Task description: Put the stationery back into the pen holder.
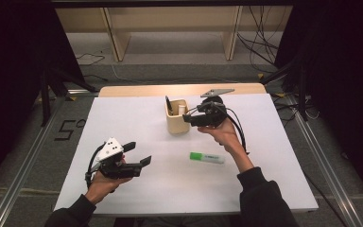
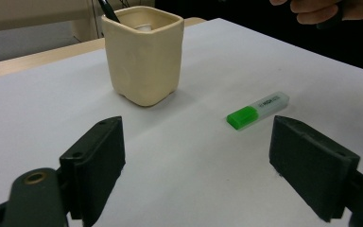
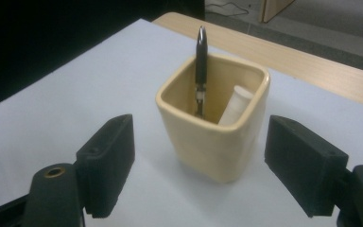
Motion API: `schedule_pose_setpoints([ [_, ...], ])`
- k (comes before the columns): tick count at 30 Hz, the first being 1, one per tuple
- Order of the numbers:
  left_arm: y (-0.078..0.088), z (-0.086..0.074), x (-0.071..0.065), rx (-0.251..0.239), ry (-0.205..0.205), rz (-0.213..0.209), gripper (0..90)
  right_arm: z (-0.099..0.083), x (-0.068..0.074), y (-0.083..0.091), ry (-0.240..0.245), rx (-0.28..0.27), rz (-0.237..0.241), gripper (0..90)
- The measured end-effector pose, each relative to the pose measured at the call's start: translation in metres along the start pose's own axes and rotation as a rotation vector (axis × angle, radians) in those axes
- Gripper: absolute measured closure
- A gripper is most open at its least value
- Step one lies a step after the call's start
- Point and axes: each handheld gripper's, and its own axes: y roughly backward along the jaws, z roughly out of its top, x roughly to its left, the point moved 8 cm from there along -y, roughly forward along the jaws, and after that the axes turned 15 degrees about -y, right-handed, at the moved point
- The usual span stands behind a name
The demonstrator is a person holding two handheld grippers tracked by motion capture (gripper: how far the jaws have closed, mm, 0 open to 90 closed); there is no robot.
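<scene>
1. Spreading wide, my right gripper (image 3: 196, 163) has its jaws parted with nothing between the pads; it is raised above the table, aimed at the cup (image 3: 215, 125).
2. My left gripper (image 2: 196, 165) is likewise released, jaws well apart and empty, held low over the white sheet (image 2: 184, 189).
3. Just ahead of the right jaws, the cream cup stands upright. Inside it a black pen (image 3: 200, 61) leans on the far wall, and a white stick (image 3: 235, 106) rests beside it, possibly a marker; I cannot tell.
4. Ahead of the left jaws, to their right, a green highlighter (image 2: 257, 109) lies flat on the sheet, apart from the cup (image 2: 143, 52).
5. From the high view, the cup (image 1: 177, 118) sits near the table's (image 1: 123, 90) far middle, my right gripper (image 1: 191, 118) just beside it; the highlighter (image 1: 207, 157) lies nearer me, between both hands; my left gripper (image 1: 139, 153) is well to its left.
</scene>
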Motion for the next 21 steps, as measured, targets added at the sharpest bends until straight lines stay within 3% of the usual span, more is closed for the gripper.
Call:
schedule_pose_setpoints([
  [10,0.0,-0.001,0.0,0.002,0.0,0.002,18.5,-0.028,0.001,0.01,0.067,0.069,-0.018,23.9],
  [14,-0.001,-0.001,0.001,0.001,0.003,0.004,18.5,-0.037,0.001,0.014,0.074,0.081,0.001,23.8],
  [21,0.0,0.0,0.0,0.0,-0.004,0.0,18.5,-0.059,-0.003,0.01,0.111,0.193,-0.005,21.9],
])
